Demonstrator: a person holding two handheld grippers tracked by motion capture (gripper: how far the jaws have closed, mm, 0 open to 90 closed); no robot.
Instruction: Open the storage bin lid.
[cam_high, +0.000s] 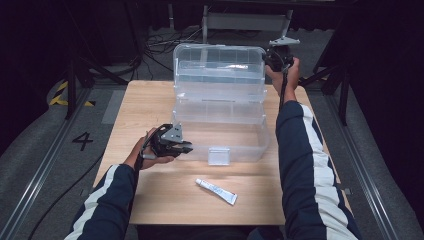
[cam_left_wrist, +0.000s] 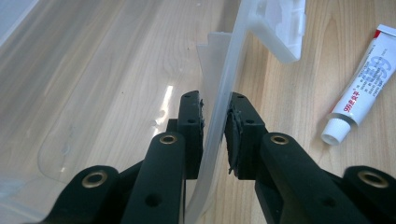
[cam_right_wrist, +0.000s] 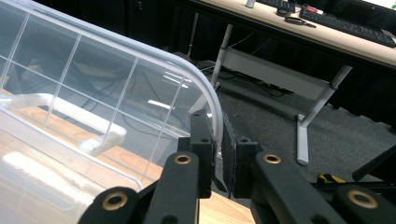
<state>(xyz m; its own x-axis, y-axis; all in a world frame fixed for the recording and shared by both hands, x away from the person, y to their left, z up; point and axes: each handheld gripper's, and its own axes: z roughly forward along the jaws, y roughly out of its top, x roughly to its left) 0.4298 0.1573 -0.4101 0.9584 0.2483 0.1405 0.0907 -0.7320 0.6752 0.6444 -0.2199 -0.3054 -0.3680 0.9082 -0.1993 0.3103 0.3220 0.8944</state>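
Nearest, lower centre of the high view: a white tube (cam_high: 216, 191) lies flat on the wooden table (cam_high: 165, 200), apart from everything, bare wood all around it. In the left gripper view the tube (cam_left_wrist: 363, 84) sits at the right edge, cap end toward the camera.

Left of centre in the high view, the left gripper (cam_high: 181, 145) sits at the front left corner of the clear plastic box (cam_high: 235, 142). In the left gripper view its jaws (cam_left_wrist: 214, 133) straddle the box's front wall (cam_left_wrist: 219, 116), one jaw inside, one outside. Pads close against the thin rim; the outer pad looks just shy of contact, so clamped or nearly so. The white latch (cam_left_wrist: 285, 28) hangs on the same wall further along, upper right of that view.

The box base stands mid-table, open. Free wood to the left of it; a narrower strip on the right beside the sleeve.

Farthest, upper right of the high view: the right gripper (cam_high: 280, 56) is at the top right corner of the raised lid (cam_high: 218, 67), which stands upright at the table's far edge. In the right gripper view the jaws (cam_right_wrist: 218, 144) are nearly together on the lid's curved rim (cam_right_wrist: 205, 88). Beyond it lie dark floor and a desk leg (cam_right_wrist: 308, 126).
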